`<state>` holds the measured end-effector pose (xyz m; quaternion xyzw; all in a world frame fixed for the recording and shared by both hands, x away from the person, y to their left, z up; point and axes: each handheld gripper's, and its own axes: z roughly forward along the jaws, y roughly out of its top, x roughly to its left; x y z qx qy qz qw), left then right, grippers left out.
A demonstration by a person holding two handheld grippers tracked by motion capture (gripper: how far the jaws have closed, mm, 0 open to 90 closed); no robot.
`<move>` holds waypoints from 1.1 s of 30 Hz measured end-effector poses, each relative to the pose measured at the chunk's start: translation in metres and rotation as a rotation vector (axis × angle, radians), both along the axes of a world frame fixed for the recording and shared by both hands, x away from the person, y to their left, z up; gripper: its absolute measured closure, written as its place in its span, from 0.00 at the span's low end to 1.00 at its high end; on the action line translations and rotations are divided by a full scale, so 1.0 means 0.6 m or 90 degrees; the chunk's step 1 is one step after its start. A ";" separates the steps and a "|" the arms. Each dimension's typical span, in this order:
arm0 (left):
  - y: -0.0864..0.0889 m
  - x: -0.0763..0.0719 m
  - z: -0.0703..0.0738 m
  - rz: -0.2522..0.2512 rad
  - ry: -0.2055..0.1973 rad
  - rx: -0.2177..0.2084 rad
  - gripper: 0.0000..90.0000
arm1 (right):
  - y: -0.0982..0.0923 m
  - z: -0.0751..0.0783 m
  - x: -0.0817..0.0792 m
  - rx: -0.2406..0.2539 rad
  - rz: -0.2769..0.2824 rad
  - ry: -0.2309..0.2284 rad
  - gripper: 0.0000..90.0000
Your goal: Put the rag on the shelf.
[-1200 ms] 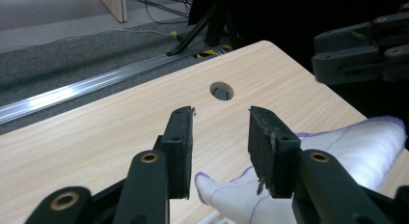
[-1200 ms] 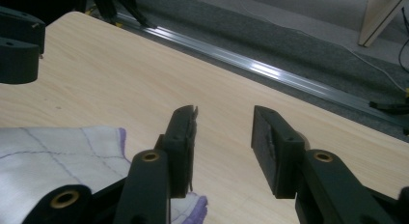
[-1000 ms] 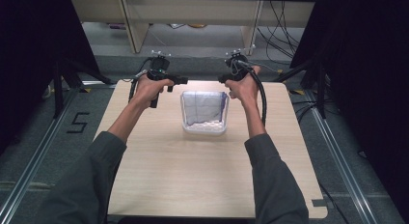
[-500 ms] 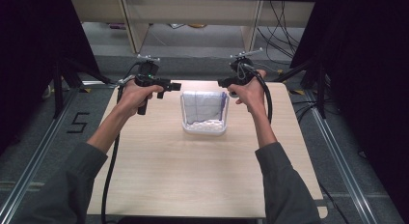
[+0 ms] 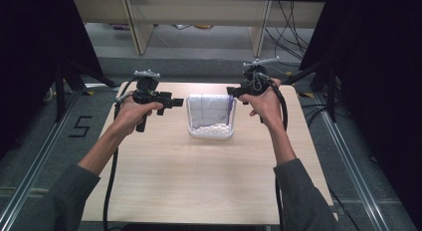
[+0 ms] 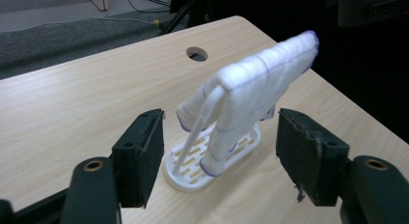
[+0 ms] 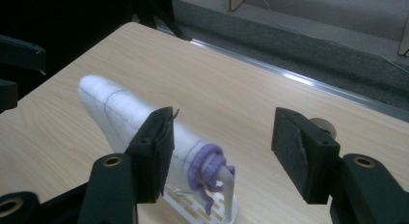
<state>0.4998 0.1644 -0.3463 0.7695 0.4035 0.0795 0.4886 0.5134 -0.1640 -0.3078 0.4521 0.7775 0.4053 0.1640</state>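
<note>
**Two open grippers flank a cloth on its rack**

Two grippers stand either side of a white cloth draped over a small white rack, which sits on the table toward twelve o'clock from its middle. The left gripper is at nine o'clock of the cloth, the right gripper at three o'clock, both pointing inward and just beside the cloth's upper corners, not touching it.

Both pairs of jaws have just been opening and now stand wide, with nothing pressed between them. In the left gripper view, the cloth and rack appear in the gap between the pads but lie farther off. In the right gripper view, the cloth passes behind the left-hand pad, and a purple cord is wound about the rack's upright.

The cloth looks soft, light and limp, stitched with thin purple lines; it should fold or slide off wherever it is pulled, so an even grip at both top corners, where it bends over the rail, seems the best hold. The rack looks like thin, light plastic with a slotted base, and would likely tip or skid if the cloth drags on it. The cord at the three o'clock end may snag, so that corner wants a straight upward lift.
</note>
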 end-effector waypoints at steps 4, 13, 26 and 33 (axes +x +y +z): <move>0.001 -0.022 -0.009 -0.014 0.000 -0.004 0.34 | -0.003 -0.003 -0.013 0.009 0.011 -0.013 0.44; 0.012 -0.073 -0.029 -0.037 -0.008 -0.011 0.31 | -0.008 -0.011 -0.050 0.008 0.020 -0.023 0.41; 0.022 -0.118 -0.061 -0.046 -0.022 -0.007 0.29 | -0.005 -0.044 -0.094 0.031 0.030 -0.015 0.39; 0.027 -0.133 -0.082 -0.050 -0.019 -0.007 0.27 | -0.006 -0.067 -0.113 0.041 0.045 -0.025 0.38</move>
